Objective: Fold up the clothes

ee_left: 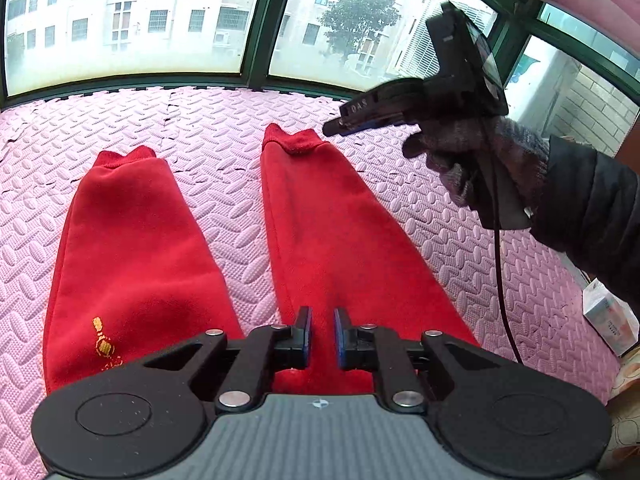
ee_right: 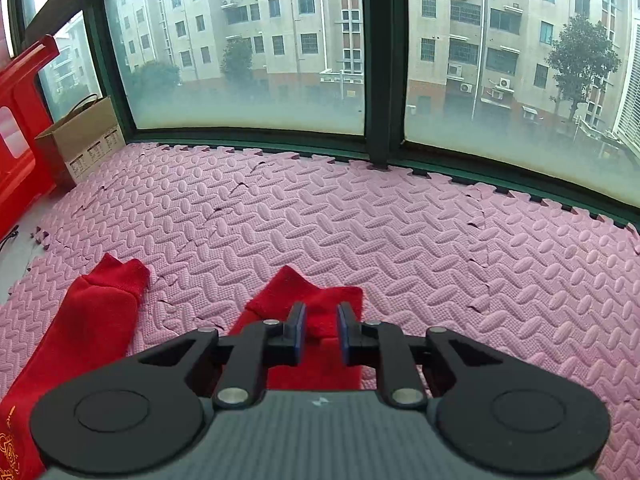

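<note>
A pair of red trousers (ee_left: pixel 132 248) lies flat on the pink foam mat (ee_left: pixel 224 128), legs pointing toward the window, with gold embroidery (ee_left: pixel 104 344) on the left leg. My left gripper (ee_left: pixel 322 322) is open, just above the right leg (ee_left: pixel 340 232) near its upper part. My right gripper (ee_right: pixel 321 318) is open and hovers over the right leg's ribbed cuff (ee_right: pixel 316 300). It also shows in the left wrist view (ee_left: pixel 336 126), held by a gloved hand beside that cuff (ee_left: pixel 296 140). The left leg's cuff (ee_right: pixel 116 276) lies to the left.
Windows with a dark green frame (ee_right: pixel 376 80) border the mat's far edge. A brown paper bag (ee_right: pixel 84 140) and a red plastic object (ee_right: pixel 24 120) stand at the far left. A white box (ee_left: pixel 608 316) sits at the mat's right edge. A black cable (ee_left: pixel 500 264) hangs from the right gripper.
</note>
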`<action>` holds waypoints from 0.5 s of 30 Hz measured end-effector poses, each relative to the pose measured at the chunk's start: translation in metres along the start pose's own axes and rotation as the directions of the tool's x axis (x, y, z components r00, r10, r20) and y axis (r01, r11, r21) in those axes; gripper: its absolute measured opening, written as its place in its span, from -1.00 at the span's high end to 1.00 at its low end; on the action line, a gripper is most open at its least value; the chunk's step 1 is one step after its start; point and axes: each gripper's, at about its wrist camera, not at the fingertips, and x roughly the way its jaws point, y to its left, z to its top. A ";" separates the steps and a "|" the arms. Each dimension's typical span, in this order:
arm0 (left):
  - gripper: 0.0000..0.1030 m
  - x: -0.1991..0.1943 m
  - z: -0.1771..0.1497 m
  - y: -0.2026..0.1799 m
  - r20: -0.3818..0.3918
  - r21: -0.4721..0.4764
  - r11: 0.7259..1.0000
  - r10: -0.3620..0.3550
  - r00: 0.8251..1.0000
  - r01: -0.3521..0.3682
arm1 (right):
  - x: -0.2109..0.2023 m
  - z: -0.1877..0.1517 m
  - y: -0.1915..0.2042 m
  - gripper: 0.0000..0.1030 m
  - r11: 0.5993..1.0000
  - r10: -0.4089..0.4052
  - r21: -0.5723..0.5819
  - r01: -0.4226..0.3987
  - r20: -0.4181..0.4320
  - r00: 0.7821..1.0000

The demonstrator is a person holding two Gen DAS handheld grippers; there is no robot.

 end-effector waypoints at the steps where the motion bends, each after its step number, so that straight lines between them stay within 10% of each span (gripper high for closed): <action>1: 0.72 0.004 0.003 -0.002 -0.003 0.003 1.000 -0.007 1.000 0.007 | -0.001 -0.005 -0.010 0.68 1.000 0.002 0.025 -0.002 -0.014 1.000; 15: 0.75 0.046 0.012 0.019 -0.082 -0.056 0.996 0.062 0.995 -0.066 | 0.028 -0.030 -0.021 0.72 0.983 0.109 0.150 -0.104 -0.025 0.994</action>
